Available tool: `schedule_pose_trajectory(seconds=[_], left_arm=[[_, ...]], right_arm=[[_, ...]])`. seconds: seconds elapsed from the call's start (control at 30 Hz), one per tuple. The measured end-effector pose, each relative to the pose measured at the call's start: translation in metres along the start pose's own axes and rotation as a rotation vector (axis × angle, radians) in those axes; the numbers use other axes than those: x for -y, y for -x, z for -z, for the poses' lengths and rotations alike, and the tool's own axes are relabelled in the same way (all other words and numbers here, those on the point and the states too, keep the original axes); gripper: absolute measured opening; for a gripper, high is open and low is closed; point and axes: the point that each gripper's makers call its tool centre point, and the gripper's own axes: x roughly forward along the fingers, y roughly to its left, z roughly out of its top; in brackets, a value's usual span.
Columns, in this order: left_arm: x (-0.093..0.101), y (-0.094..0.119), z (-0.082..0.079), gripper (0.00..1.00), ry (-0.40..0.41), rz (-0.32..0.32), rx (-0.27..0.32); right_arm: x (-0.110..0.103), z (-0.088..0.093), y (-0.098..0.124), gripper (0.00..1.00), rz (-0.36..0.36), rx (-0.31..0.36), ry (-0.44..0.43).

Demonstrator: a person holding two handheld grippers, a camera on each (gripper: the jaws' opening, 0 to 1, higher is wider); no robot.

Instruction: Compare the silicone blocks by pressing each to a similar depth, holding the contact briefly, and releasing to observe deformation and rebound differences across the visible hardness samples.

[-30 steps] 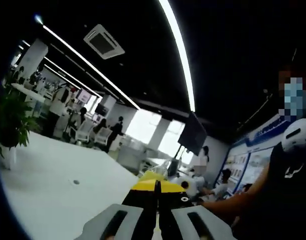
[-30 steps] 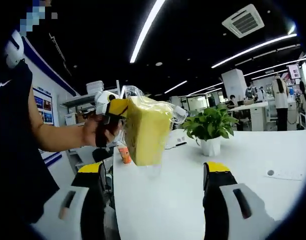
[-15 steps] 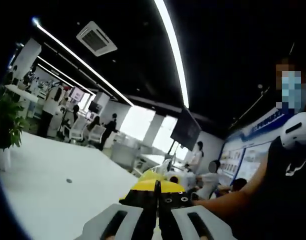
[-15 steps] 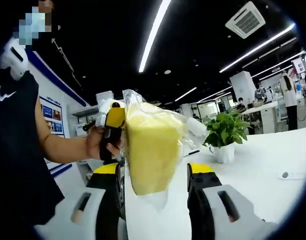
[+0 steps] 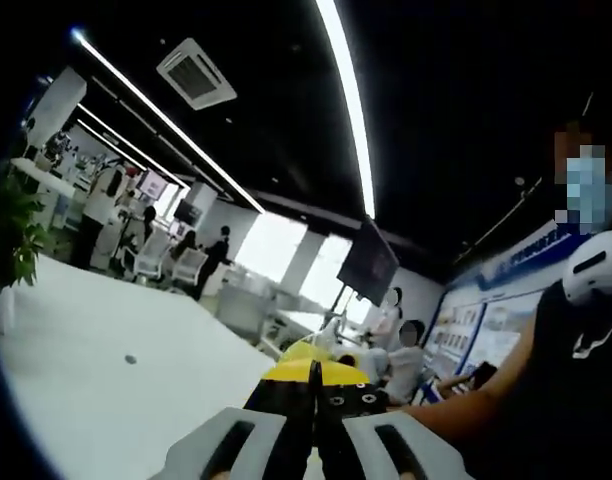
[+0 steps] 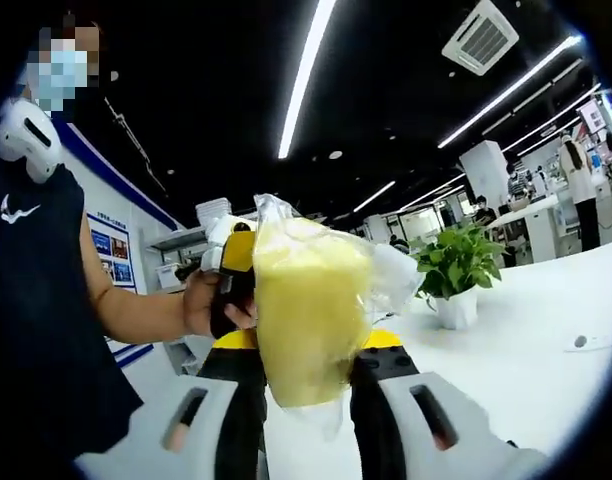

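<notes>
Closing on the bagged yellow block [image 6: 308, 310] at frame centre, right hand-held gripper [image 6: 306, 360] is narrowing from wide to contact; left hand-held gripper [image 5: 313, 385] is pinching the bag.

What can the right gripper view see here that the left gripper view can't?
The right gripper view alone shows the bagged yellow block face-on, between the right gripper's jaws and hanging from the left gripper. The left gripper view alone shows a dark hanging screen and seated people. Both share the white table, a potted plant, ceiling light strips and the person's arm.
</notes>
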Motion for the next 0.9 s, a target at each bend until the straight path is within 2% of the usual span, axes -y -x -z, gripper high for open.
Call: schedule_pose_trajectory(seconds=[0.07,0.13,0.27,0.43,0.63,0.77,0.9], left_arm=[[-0.003,0.001,0.003,0.0,-0.006,-0.006,-0.01],[-0.003,0.001,0.004,0.0,-0.002,-0.006,-0.012],[-0.005,0.001,0.008,0.0,-0.046,-0.03,-0.037],[-0.004,0.003,0.014,0.0,-0.053,-0.039,-0.059],[-0.007,0.005,0.016,0.0,-0.092,-0.066,-0.076],[-0.009,0.004,0.018,0.0,-0.215,-0.089,-0.092],[-0.009,0.003,0.018,0.0,-0.239,-0.089,-0.085]], right_arm=[[0.004,0.001,0.001,0.23,0.022,-0.008,0.042],[0.001,0.003,0.001,0.2,0.007,-0.025,0.002],[-0.001,0.009,0.003,0.15,-0.005,-0.065,-0.061],[-0.004,0.013,0.003,0.1,0.0,-0.104,-0.04],[-0.006,0.016,0.002,0.04,0.015,-0.162,-0.06],[-0.005,0.017,0.004,0.02,0.026,-0.188,-0.053],[-0.007,0.016,0.004,0.01,0.025,-0.197,-0.071]])
